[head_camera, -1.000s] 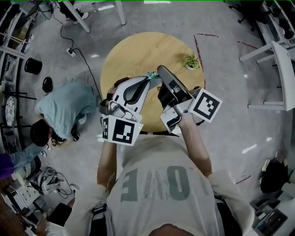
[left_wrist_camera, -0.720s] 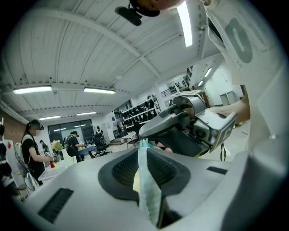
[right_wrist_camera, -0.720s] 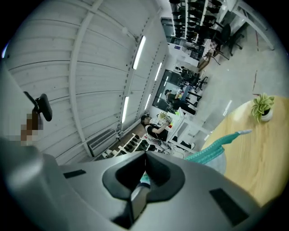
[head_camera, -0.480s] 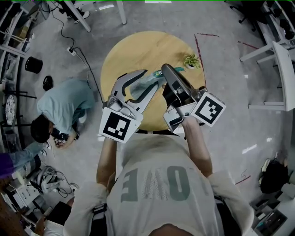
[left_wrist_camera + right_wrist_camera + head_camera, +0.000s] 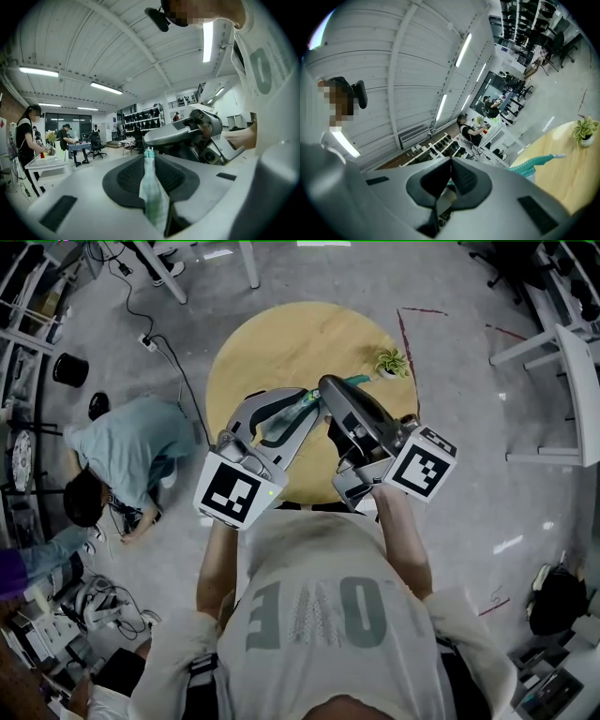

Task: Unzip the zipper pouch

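- On the left gripper (image 5: 149, 157): jaws opening, so far only a narrow way apart.
- Between its pads: the zipper pouch (image 5: 153, 197), standing on edge as a thin teal strip and running from deep in the jaws out past the tips.
- Just right of that strip, near the root of the jaws: a dark gap, so no firm pinch there.
- On the right gripper (image 5: 451, 163): jaws fully together, clamped on a small pale piece of the pouch with a teal edge, low between the pads; cannot tell whether zipper pull or fabric.
- Out past the right jaws' tips and off to their right: the rest of the pouch, stretched as a teal band.
- In the head view: tips of both grippers nearly meeting, with the pouch strung between them.
- Below both pairs of jaws: the round wooden table (image 5: 281, 343); cannot tell whether the pouch touches it.
- Beyond the right jaws' tips, well apart from the pouch: a small potted plant (image 5: 392, 363) near the table's edge.
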A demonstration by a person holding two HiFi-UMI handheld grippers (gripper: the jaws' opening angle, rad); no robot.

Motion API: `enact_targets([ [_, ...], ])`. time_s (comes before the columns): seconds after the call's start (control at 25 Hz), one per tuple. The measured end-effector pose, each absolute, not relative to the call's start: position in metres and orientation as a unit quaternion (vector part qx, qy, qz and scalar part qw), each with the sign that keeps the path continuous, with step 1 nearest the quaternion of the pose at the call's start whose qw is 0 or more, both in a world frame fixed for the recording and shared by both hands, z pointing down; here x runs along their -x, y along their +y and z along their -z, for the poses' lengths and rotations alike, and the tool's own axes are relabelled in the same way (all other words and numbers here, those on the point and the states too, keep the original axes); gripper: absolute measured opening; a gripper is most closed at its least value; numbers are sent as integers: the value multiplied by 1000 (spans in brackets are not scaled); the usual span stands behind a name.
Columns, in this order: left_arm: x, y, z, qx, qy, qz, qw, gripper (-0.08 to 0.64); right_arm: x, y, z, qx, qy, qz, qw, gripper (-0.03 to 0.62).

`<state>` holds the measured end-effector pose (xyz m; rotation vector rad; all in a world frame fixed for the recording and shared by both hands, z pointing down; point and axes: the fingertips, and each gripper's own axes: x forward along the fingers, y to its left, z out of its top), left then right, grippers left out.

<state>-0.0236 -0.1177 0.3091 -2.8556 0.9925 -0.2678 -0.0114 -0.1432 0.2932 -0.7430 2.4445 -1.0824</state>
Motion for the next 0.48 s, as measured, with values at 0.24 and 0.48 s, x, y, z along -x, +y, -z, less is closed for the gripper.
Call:
enact_targets([
  [0.24, 31, -113, -313, 939, 334, 75, 33, 67, 17, -139, -298, 266, 866, 386, 173, 29],
  [0.48, 33, -111, -315, 937, 343, 61, 27, 57, 16, -140, -303, 268, 861, 397, 173, 29],
])
